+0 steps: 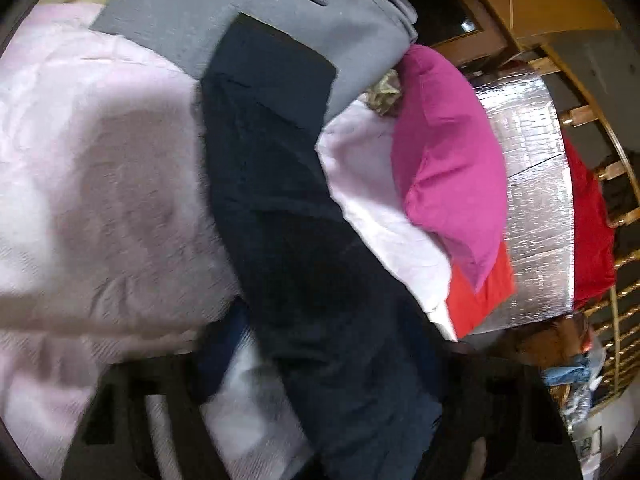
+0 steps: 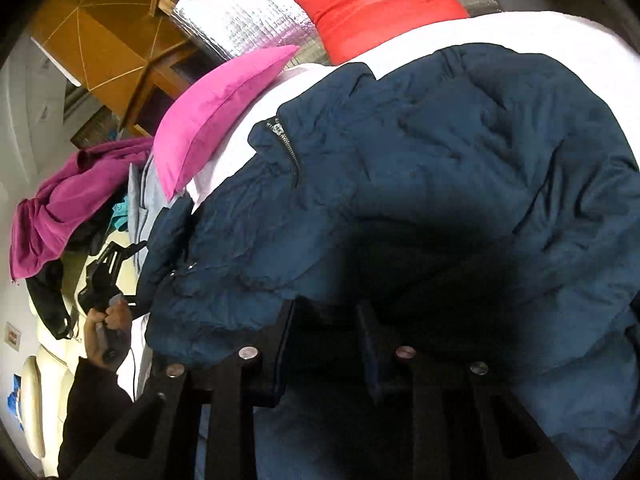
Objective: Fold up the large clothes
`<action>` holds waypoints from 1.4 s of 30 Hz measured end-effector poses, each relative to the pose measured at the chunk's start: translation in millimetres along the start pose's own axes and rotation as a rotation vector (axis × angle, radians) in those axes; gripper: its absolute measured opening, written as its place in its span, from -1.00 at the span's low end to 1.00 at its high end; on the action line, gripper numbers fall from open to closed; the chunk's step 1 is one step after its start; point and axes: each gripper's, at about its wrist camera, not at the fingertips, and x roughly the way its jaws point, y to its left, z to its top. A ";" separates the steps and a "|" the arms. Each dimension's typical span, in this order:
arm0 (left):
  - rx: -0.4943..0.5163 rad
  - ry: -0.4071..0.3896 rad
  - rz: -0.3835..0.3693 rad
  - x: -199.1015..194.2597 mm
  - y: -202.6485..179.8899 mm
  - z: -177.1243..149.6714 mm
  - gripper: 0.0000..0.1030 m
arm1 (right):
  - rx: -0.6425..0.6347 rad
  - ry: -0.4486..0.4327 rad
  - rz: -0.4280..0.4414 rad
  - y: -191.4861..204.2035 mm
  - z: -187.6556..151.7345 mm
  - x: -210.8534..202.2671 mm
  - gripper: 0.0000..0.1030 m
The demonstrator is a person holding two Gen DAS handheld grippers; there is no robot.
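right gripper [image 2: 326,344] sits low at the near hem of the navy puffer jacket [image 2: 420,184]; its two fingers [image 2: 286,340] stand apart with dark fabric and shadow between them, so can't tell if it's pinching the hem or just resting open on it. left gripper [image 1: 320,420]: navy sleeve [image 1: 280,184] runs down between its fingers, looks clamped on it, but the view is motion-blurred, so treat that as likely rather than certain. From the right wrist view the left gripper shows at the jacket's left edge, held in the person's hand [image 2: 114,320]. Jacket lies spread on the bed's white sheet [image 1: 380,208], zipper [image 2: 286,140] at the collar end, body puffy and creased. Step in hand looks like folding the sleeve in across the body: keep the grip near the cuff, lift just enough to clear the quilting, lay it flat, don't drag the body along. Room: bare sheet on the left is free. Beyond, the pink pillow [image 2: 216,116] sits just beside the collar, red pillow [image 2: 380,4] further back against the silver foil panel [image 2: 240,12], grey garment [image 1: 280,12] and magenta garment [image 2: 68,208] piled at the far left edge, so fold inward, not toward the pillows.
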 end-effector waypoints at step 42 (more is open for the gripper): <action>-0.116 0.187 0.064 -44.2 -40.0 -80.5 0.77 | 0.073 -0.153 0.055 -22.9 10.9 -82.0 -0.04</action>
